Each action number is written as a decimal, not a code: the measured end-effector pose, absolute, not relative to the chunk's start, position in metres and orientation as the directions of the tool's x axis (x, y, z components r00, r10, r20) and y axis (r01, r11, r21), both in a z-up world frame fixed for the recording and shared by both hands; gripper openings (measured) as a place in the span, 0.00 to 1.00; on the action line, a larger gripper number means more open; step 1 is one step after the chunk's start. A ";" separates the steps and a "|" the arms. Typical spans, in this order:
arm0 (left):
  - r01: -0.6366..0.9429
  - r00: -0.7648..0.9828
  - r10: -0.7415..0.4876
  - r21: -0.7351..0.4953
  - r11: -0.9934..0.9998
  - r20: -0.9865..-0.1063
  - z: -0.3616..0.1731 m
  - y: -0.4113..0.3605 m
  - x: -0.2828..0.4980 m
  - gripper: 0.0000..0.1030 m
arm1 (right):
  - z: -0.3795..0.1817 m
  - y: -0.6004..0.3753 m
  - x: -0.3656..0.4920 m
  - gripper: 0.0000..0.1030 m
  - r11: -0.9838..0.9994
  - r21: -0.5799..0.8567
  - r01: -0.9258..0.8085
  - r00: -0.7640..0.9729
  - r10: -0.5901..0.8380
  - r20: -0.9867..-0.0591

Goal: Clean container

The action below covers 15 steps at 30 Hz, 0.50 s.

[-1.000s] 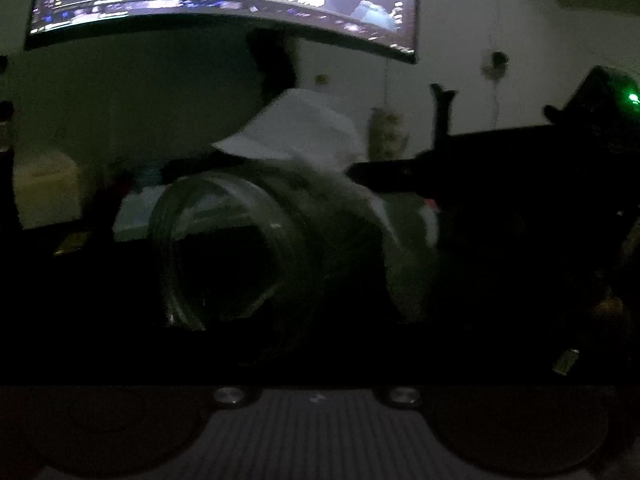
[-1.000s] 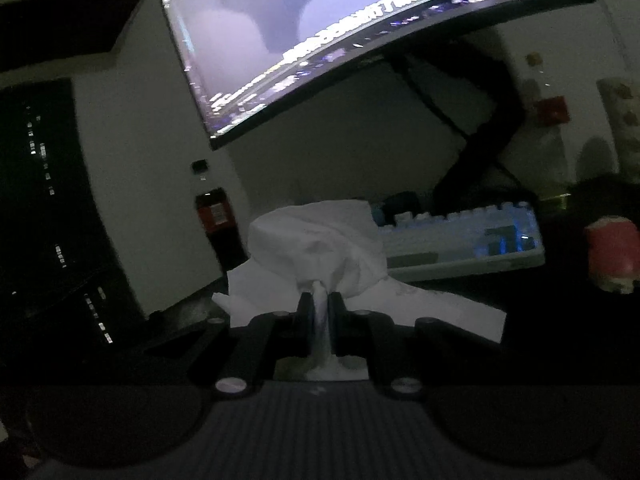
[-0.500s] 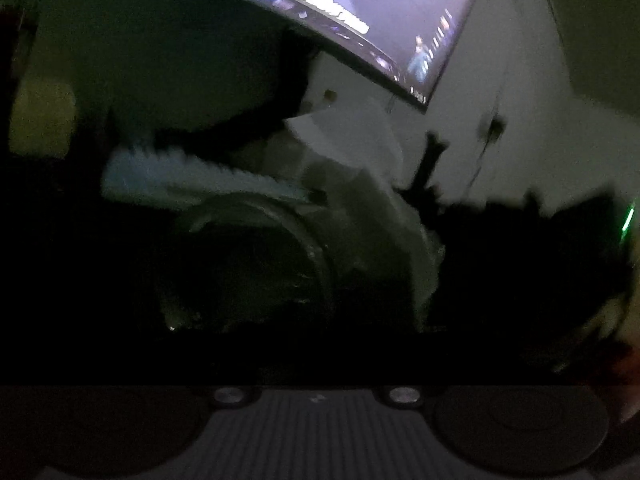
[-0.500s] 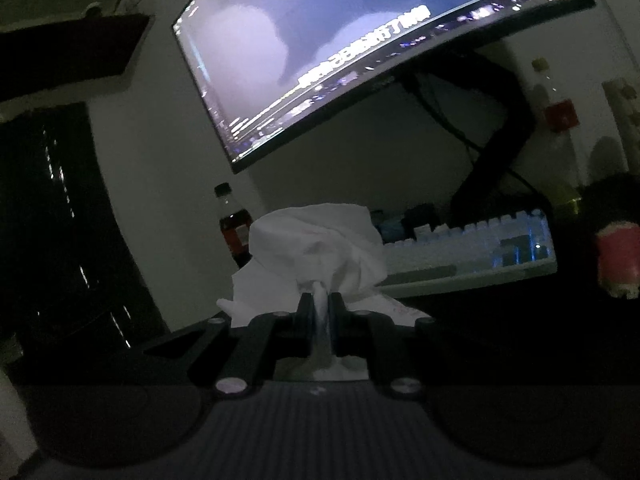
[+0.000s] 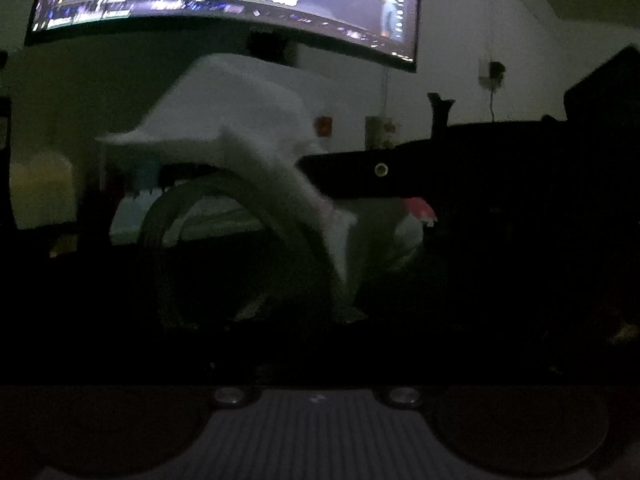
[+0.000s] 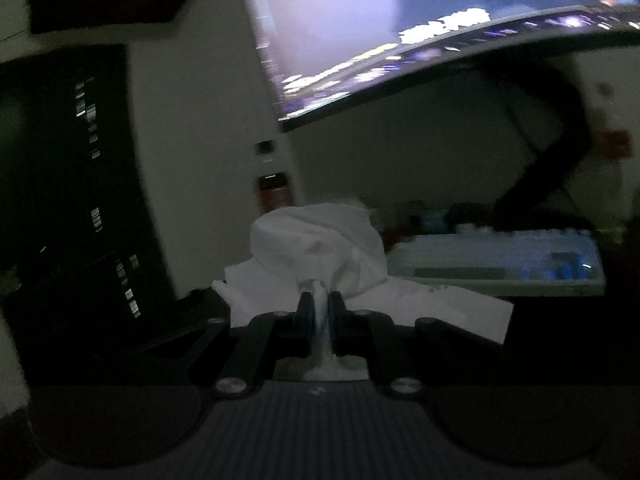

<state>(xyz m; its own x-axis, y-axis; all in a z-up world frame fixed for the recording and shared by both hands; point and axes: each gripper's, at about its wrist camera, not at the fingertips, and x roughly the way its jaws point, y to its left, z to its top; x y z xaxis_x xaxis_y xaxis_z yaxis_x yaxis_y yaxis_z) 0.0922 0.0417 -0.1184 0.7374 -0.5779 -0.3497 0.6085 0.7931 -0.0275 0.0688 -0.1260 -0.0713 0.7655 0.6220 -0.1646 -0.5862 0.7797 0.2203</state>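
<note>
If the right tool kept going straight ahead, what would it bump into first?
Probably the dark bottle standing against the wall. The right tool is shut on a white tissue, which would get there first. Depth is hard to judge in this dim, blurred view.

My left wrist camera looks forward over left tool, close on glass jar (image 5: pixel 240 248) mouth, slightly downward. My right wrist camera faces along right tool (image 6: pixel 319 312), near level, rolled. Both views share white tissue (image 6: pixel 320 248), curved monitor (image 5: pixel 240 0), keyboard (image 6: pixel 500 268).
</note>
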 end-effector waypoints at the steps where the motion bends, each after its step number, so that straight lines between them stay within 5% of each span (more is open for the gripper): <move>1: 0.609 0.740 -0.577 -0.019 0.793 -0.346 -0.119 0.041 0.092 0.17 | -0.072 -0.126 0.068 0.10 0.779 0.208 -0.592 0.764 0.624 -0.164; 7: 0.635 0.721 -0.619 -0.057 0.770 -0.311 -0.116 0.042 0.085 0.09 | -0.079 -0.168 0.094 0.09 0.836 0.331 -0.437 0.834 0.514 -0.198; 15: 0.707 0.589 -0.774 -0.317 0.633 -0.231 -0.096 0.070 0.087 0.06 | -0.069 -0.163 0.076 0.09 0.744 0.384 -0.547 0.746 0.641 -0.179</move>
